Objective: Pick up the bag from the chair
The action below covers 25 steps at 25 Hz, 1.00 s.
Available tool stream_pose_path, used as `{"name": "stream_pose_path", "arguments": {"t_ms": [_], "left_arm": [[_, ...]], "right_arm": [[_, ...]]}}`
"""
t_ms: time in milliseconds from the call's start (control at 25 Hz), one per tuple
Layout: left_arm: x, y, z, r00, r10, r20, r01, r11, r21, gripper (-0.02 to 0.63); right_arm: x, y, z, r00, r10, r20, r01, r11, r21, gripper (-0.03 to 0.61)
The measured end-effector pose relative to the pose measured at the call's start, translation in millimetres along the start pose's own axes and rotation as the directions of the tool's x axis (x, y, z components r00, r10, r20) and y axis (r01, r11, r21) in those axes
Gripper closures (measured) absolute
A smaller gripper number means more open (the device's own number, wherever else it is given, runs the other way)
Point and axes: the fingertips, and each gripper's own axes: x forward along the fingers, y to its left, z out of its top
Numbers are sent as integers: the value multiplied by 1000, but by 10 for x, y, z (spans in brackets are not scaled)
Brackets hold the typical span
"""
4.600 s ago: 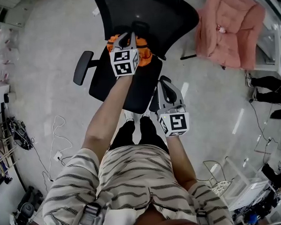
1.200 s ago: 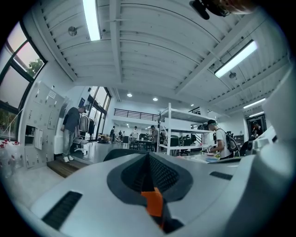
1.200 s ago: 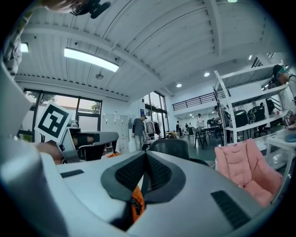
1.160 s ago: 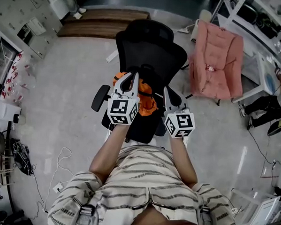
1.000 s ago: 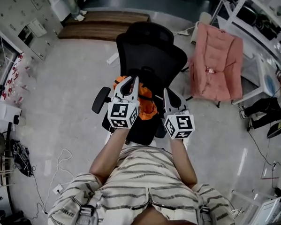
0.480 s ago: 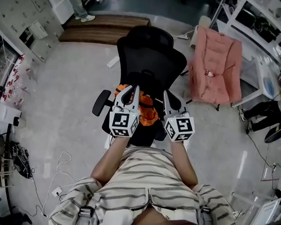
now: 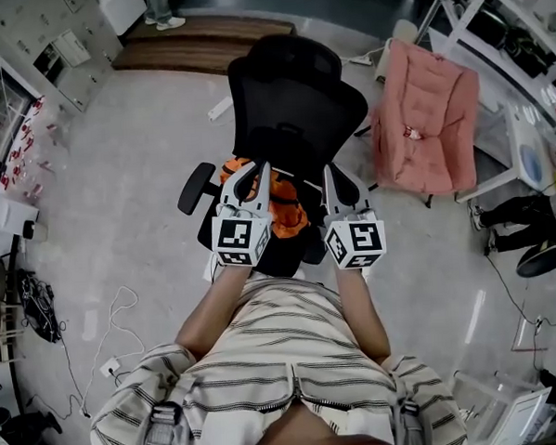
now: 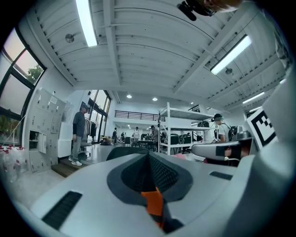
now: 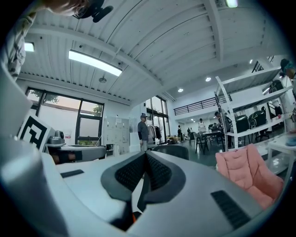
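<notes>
Since the earlier frames my left gripper (image 7: 253, 169) has drawn back toward my chest, bringing the orange bag (image 7: 283, 210) with it, and the right gripper (image 7: 332, 173) has come up level beside it. The left jaws are clenched on the bag's strap (image 8: 153, 202), which shows orange between the pads in the left gripper view. The right jaws are closed too, with nothing I can see pinched in them. The bag hangs just under the left gripper at the centre of the frame, over the front of the black chair (image 7: 294, 81); whether it is fully clear of the seat I cannot tell. I should keep the grip tight and raise it straight and steadily, so the thin strap doesn't slip. The armrest (image 7: 194, 186) sits close at the left and could snag a swinging bag. A pink jacket (image 7: 428, 116) at the upper right and cables (image 7: 115, 314) on the floor at the left are well apart.
</notes>
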Motion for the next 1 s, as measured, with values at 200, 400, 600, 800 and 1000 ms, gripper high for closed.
{"name": "stream_pose_path", "arguments": {"t_ms": [200,400,600,800,1000], "left_arm": [[-80,20,-3,1000,6,-5,-6,1000,-5,588],[-126,-5,21,1000,7,-1,-7,1000,1,588],[-133,8,15,1000,7,0,-7,1000,3,588],[-117,-10,3,1000,8,0,-8,1000,7,588],[-112,-21,17,1000,12,10,-12,1000,9,588]], "right_arm": [[-24,36,-8,1000,-5,-9,5,1000,-2,561],[-56,60,0,1000,-3,-4,3,1000,-1,561],[-25,98,-8,1000,1,-2,-1,1000,-3,560],[-19,93,-25,1000,7,-2,-7,1000,-3,560],[-24,77,-51,1000,10,-2,-10,1000,-1,561]]}}
